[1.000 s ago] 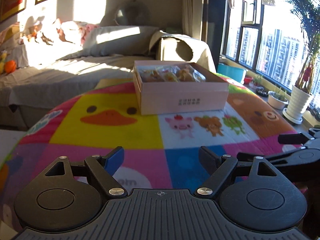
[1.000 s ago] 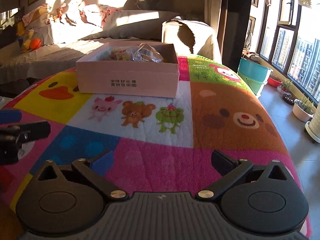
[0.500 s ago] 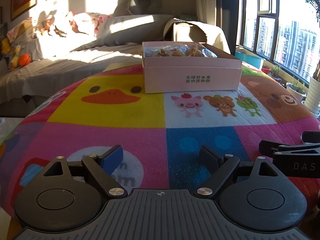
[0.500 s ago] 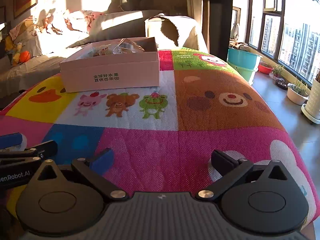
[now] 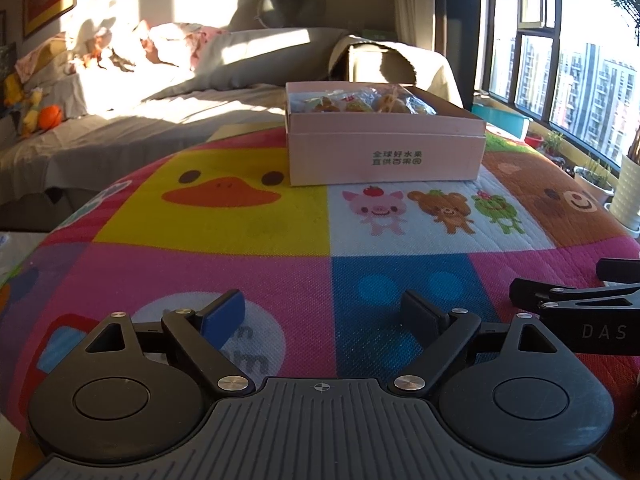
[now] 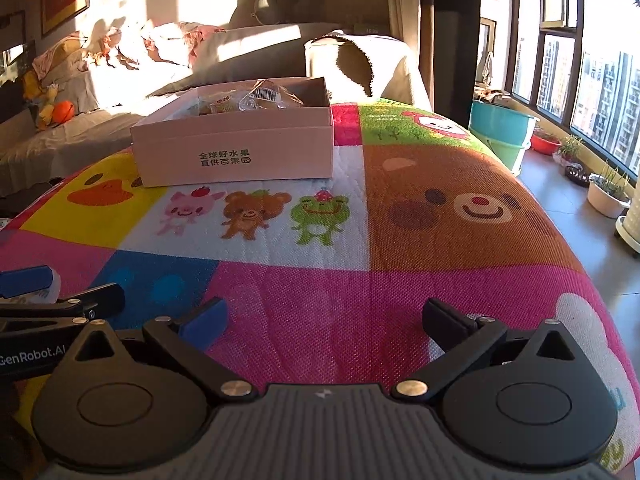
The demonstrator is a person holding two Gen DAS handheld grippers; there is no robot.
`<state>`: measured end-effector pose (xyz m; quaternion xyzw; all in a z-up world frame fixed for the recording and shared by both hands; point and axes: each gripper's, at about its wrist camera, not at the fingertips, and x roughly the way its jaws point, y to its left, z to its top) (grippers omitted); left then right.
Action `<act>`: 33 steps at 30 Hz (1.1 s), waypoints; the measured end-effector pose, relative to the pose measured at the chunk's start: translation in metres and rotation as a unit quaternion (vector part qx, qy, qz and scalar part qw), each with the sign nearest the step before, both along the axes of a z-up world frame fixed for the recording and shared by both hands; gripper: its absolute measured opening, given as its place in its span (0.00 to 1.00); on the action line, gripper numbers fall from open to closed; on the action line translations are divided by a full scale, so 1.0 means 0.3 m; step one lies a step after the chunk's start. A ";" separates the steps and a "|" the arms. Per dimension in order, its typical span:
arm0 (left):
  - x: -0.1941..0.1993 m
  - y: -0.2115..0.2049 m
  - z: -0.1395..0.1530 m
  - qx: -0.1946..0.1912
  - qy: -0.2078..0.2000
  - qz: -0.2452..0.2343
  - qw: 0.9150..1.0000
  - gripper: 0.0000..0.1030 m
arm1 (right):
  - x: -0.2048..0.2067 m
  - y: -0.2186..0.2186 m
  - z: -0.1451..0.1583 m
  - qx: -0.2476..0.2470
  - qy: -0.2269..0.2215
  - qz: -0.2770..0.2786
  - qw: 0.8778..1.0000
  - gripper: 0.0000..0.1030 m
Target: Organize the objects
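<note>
A pink cardboard box (image 5: pixel 384 156) (image 6: pixel 236 148) stands at the far side of a colourful cartoon mat (image 5: pixel 248 224) (image 6: pixel 440 240). It holds several wrapped snack packets (image 5: pixel 360 102) (image 6: pixel 256 98). My left gripper (image 5: pixel 324 314) is open and empty, low over the mat's near edge. My right gripper (image 6: pixel 326 316) is open and empty beside it, on the right. Each gripper shows at the edge of the other's view: the right one in the left wrist view (image 5: pixel 576 300), the left one in the right wrist view (image 6: pixel 60 300).
A grey covered sofa (image 5: pixel 132 120) with cushions and toys runs behind the mat. A draped armchair (image 6: pixel 360 68) stands behind the box. Right of the mat are teal tubs (image 6: pixel 500 132), potted plants (image 6: pixel 608 192) and tall windows. The mat drops off at its right edge.
Both grippers have lowered and drawn back toward the mat's near edge, so the box looks farther and more level. Both stayed open and empty.
</note>
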<state>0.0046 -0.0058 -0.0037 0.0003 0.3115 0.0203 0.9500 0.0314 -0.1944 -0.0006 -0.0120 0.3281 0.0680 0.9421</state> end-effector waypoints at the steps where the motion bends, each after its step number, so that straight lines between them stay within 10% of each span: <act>1: 0.000 0.000 0.000 0.000 0.000 0.000 1.000 0.88 | -0.003 0.001 0.000 -0.003 -0.001 0.000 1.000 1.00; 33: -0.025 -0.009 0.003 -0.007 0.000 0.013 1.000 0.88 | -0.021 -0.002 -0.005 -0.003 -0.007 -0.001 1.000 1.00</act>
